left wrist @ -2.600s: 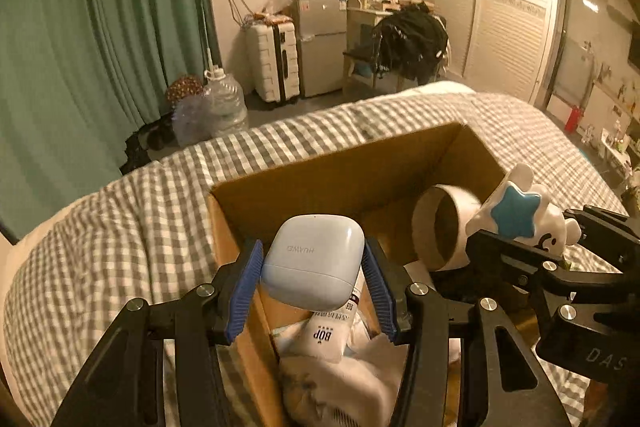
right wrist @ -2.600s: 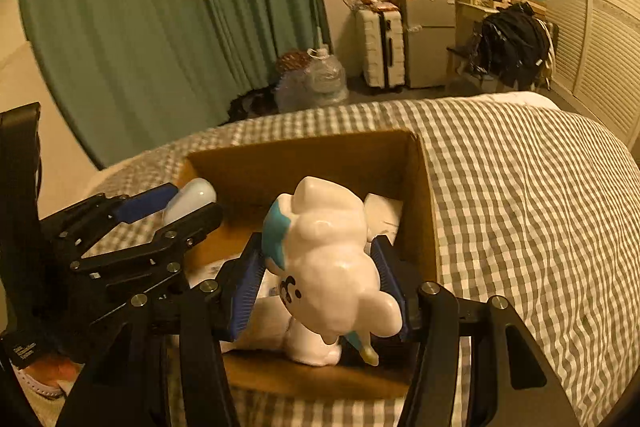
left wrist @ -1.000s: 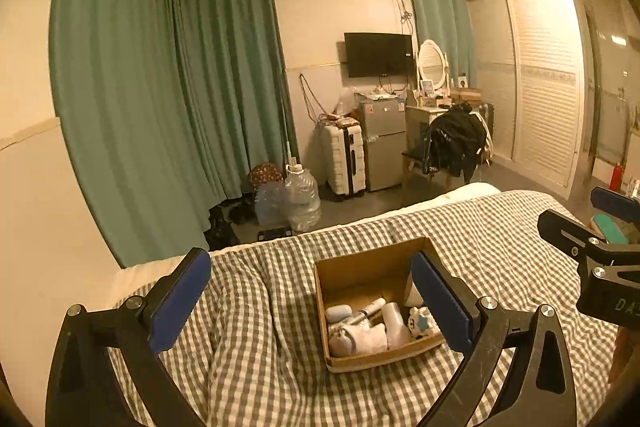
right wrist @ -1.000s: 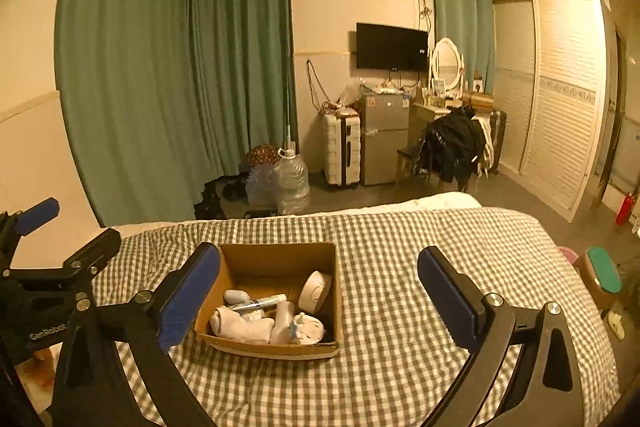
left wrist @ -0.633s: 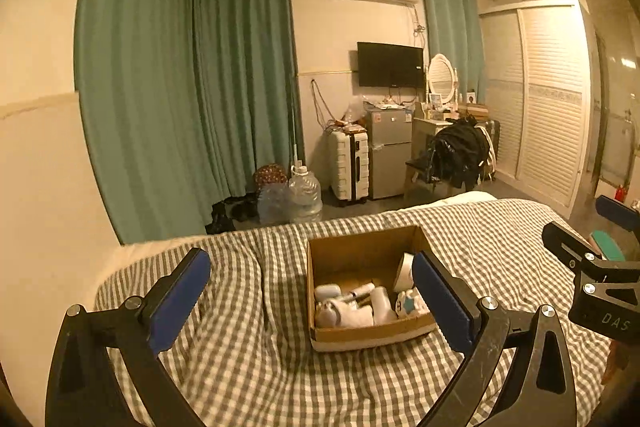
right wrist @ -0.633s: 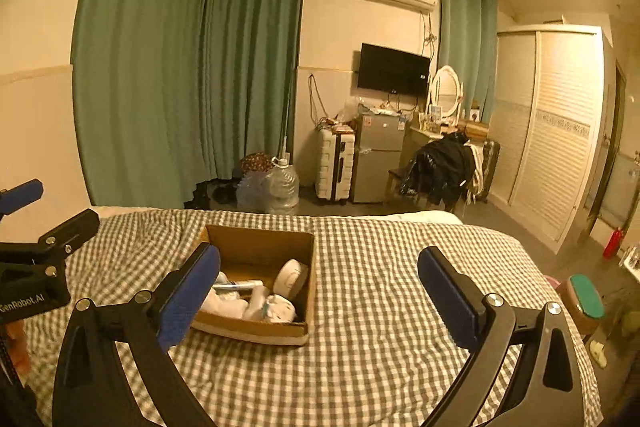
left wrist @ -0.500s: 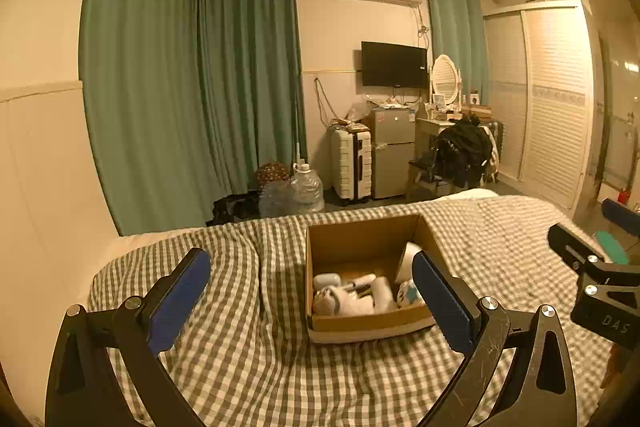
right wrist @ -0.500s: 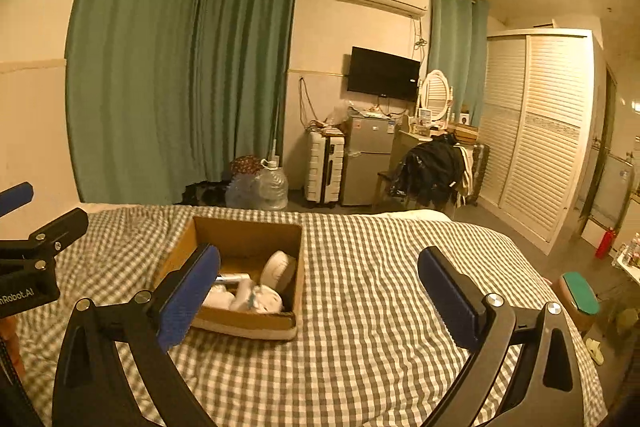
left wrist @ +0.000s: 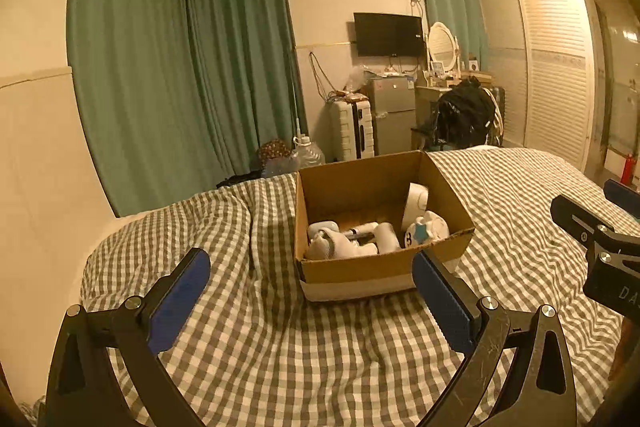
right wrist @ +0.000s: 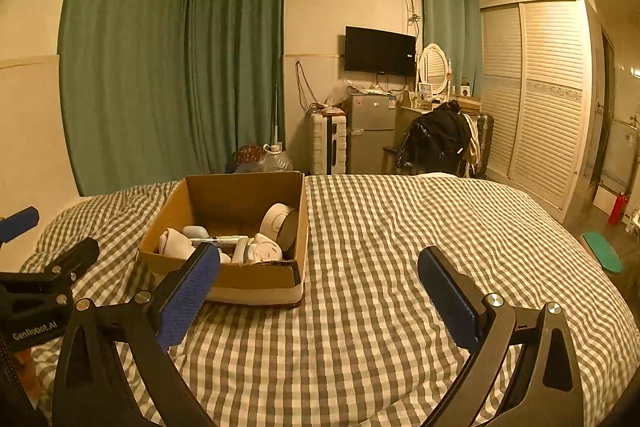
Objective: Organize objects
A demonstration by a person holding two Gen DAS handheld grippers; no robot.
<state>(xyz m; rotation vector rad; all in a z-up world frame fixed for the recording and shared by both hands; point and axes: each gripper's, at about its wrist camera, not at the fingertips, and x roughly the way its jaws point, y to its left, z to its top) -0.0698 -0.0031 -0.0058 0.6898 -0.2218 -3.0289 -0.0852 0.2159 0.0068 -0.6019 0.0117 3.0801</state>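
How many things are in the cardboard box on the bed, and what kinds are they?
Inside the cardboard box, as far as the views show:
Roll of tape: 1
Toy figure with blue star: 1
Earbud case: 1
Tube: 1
Bottle: 1
Socks bundle: 1
Total: 6

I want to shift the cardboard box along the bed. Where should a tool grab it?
Probably the cardboard box by its bare right wall, coming from above: that thin upright edge suits the open right tool, one finger inside, one outside. The tape roll leans close, so grip nearer the front corner.
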